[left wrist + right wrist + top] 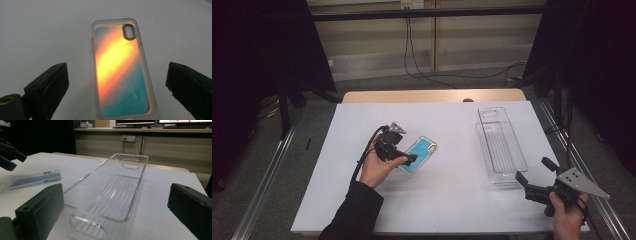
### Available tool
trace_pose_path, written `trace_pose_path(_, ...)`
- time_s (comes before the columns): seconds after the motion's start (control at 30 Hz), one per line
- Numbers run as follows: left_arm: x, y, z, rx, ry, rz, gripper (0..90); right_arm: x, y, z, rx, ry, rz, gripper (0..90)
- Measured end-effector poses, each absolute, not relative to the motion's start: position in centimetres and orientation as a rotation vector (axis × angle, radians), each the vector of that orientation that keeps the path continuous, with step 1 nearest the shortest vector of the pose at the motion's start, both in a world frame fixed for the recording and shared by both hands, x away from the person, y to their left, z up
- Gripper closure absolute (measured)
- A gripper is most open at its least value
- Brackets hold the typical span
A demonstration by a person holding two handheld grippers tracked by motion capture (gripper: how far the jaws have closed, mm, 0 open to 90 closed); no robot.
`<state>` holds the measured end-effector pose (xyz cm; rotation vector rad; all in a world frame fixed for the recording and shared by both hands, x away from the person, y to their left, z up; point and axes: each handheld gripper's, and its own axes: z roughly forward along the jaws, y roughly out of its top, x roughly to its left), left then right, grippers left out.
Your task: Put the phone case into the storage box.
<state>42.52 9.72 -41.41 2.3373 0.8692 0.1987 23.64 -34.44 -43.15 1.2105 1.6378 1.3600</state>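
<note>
1. The phone case [419,154] is lying flat on the white sheet [362,200], well to the left of the clear bin [500,145], apart from it.
2. In the left gripper view the case [122,72] is showing a teal back with an orange-yellow glare running across it, and an oval camera hole [129,31] is sitting at its far end.
3. The left gripper [404,159] is sitting at the case's near end, on the side away from the bin, with the left hand [377,167] gripping its body.
4. Its jaws are standing wide apart in the left gripper view [117,87], one on each side of the case's near end, with clear white sheet showing between each pad and the case's edges; nothing is being clamped.
5. The bin is standing upright with its long side running away from the person, empty, its ribbed floor [112,197] showing through the clear walls.
6. The right gripper [532,175] is waiting just beside the bin's near right corner, carried by the right hand [568,215] at the table's near edge.
7. Its jaws are also spread wide [115,215], framing the bin's near end [87,225] without touching it.
8. From the right gripper view the case [33,179] is lying to the left of the bin, and the left gripper's jaws [8,155] are showing beyond it.
</note>
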Motion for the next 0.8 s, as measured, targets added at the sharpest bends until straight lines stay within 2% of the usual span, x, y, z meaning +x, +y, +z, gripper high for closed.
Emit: trace_pose_path(0.8,43.9,7.1,-43.6,2.488,0.885,0.114,8.0,23.7,-34.4,-43.2,1.199,1.651,1.359,0.2)
